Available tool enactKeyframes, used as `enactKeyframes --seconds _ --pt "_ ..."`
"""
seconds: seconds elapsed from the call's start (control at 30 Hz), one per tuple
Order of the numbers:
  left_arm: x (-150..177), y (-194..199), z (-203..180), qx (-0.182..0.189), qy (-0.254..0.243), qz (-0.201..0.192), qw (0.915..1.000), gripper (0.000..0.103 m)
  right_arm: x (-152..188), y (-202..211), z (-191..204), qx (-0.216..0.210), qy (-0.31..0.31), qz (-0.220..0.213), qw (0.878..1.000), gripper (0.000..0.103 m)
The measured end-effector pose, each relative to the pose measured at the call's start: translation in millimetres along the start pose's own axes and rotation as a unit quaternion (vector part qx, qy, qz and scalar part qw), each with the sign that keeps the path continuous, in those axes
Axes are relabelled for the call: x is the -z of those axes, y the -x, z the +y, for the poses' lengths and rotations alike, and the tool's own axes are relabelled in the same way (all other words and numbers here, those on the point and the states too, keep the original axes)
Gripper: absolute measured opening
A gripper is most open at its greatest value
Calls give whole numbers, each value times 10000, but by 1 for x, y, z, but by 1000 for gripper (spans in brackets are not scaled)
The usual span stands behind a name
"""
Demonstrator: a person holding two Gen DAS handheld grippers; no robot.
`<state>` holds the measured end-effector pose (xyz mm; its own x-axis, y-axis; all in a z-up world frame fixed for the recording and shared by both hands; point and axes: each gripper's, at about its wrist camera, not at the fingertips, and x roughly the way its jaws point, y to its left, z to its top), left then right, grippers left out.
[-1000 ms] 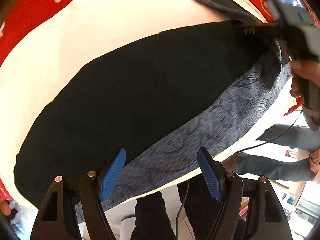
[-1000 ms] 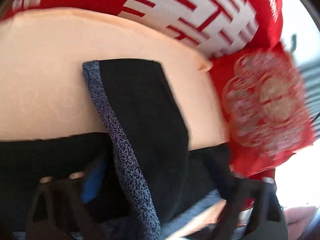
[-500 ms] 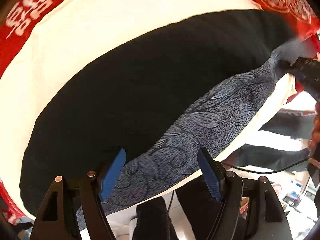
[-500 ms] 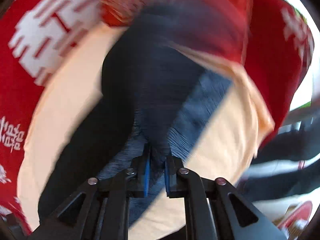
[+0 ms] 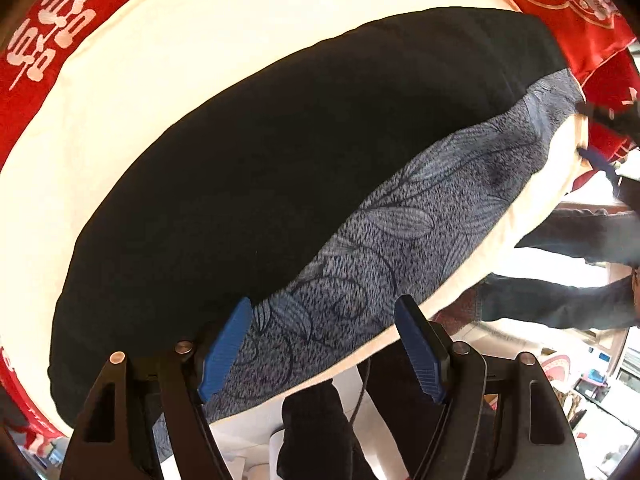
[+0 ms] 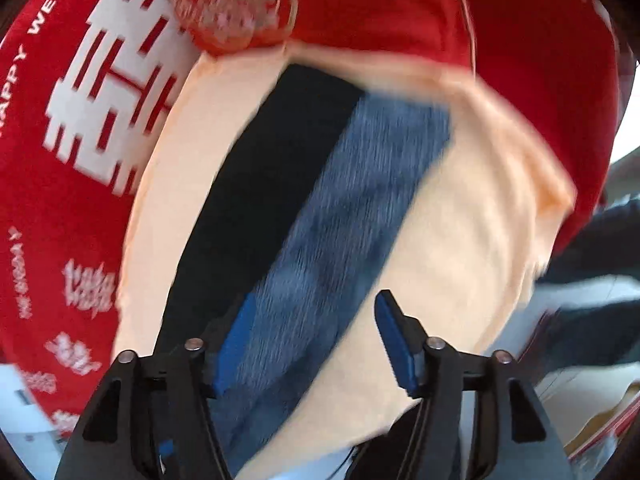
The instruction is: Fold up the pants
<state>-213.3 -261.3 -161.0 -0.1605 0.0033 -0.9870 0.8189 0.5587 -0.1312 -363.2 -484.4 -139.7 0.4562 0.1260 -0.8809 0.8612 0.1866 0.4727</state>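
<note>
The left gripper (image 5: 322,344) hung with jaws spread and empty. The right gripper (image 6: 310,340) had jaws opening, gripping nothing. Below lay the pants (image 5: 280,184), one long flat strip on the cream cloth (image 5: 200,40) near the bench's front edge. One lengthwise fold was apparently done; crosswise folds remained.

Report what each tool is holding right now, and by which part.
Nothing is held. The left tool stands open above the black pants with a blue-grey patterned side panel; the right tool is opening, with no fabric pinched.
</note>
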Motion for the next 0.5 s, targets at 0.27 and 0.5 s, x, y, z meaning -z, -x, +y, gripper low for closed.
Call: enactKeyframes --seconds 0.27,0.5 --pt "18 -3 7 -27 45 51 10000 75 29 -49 21 -811 -300 342 9957 67" --pt "21 12 -2 27 -152 -39 9999 75 23 -19 62 -999 247 51 9947 6"
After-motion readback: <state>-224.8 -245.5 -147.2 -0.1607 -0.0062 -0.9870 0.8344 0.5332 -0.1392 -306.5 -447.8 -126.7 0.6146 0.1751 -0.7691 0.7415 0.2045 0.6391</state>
